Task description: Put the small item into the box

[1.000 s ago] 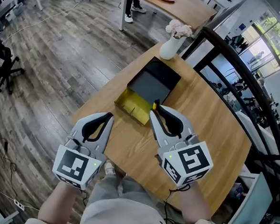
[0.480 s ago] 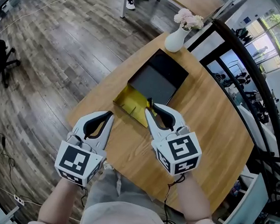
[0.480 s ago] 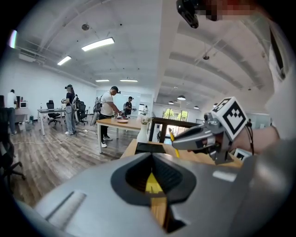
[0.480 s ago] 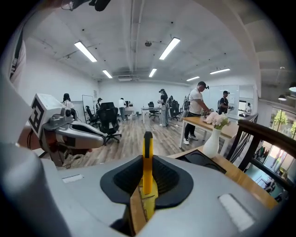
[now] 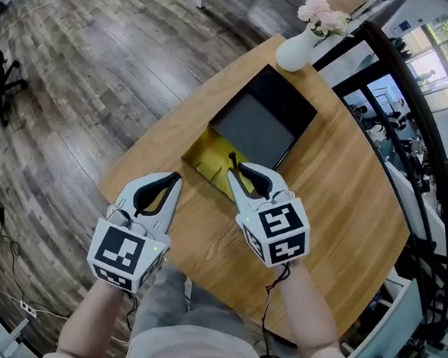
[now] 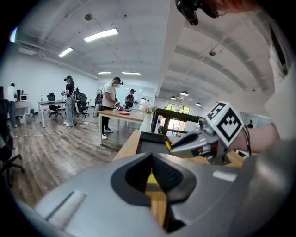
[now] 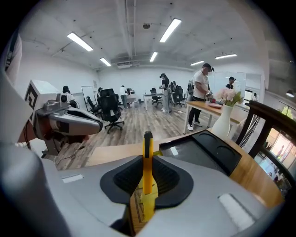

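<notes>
Head view: the task is partway through. The slim yellow stick with a black tip (image 5: pixel 232 162) is not yet in the flat black box (image 5: pixel 263 122), which lies open on the round wooden table (image 5: pixel 338 194) near a white vase of pink flowers (image 5: pixel 300 48). The right gripper (image 5: pixel 237 172) holds the stick over the box's folded-out yellow flap (image 5: pixel 205 158), just short of the dark interior. Judging from this, what remains is to carry it forward over the tray and let go. The left gripper (image 5: pixel 173 183) hangs over the near table edge, well apart from the box.

Left gripper view: the left gripper (image 6: pixel 151 160) has its jaws drawn together with nothing between them. Only bare wood and a slice of yellow flap show past the pads. Ahead, the right gripper (image 6: pixel 185 140) points toward the box (image 6: pixel 151 137).

Right gripper view: the right gripper (image 7: pixel 147 163) is clamped on the stick (image 7: pixel 147 150), which stands upright between the ribbed pads, its black tip poking above them. The box (image 7: pixel 209 149) lies just beyond and to the right, its tray bare.
</notes>
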`<move>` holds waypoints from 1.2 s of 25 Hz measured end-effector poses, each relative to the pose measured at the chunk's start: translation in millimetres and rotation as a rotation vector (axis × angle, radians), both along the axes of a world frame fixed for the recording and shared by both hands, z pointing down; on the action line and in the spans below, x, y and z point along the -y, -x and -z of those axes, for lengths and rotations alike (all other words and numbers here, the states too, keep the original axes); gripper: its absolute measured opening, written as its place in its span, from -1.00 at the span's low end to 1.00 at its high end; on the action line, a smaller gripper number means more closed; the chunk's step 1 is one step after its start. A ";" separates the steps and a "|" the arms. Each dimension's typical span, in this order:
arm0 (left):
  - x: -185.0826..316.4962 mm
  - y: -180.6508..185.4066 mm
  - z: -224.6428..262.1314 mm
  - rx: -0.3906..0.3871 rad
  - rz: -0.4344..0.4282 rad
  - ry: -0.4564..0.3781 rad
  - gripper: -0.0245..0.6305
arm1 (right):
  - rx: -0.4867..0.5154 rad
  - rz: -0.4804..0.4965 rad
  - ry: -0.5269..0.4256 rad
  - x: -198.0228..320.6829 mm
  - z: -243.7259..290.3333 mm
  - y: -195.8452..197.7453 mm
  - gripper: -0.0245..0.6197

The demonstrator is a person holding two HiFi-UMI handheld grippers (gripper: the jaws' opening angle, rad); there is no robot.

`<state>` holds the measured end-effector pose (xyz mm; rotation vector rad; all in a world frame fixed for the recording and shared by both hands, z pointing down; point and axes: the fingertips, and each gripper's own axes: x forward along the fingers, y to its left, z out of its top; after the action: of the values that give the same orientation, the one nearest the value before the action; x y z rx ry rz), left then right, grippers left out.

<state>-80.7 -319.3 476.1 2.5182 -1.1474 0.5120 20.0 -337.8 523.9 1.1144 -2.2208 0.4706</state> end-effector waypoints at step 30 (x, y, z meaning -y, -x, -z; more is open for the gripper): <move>-7.9 -5.9 -93.1 -0.016 0.010 0.156 -0.92 | -0.232 0.173 0.323 -6.9 -138.9 4.5 -0.72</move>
<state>-74.8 -311.3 569.2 2.3782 -1.0704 0.5549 15.5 -330.9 662.9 0.7596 -1.9343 0.5712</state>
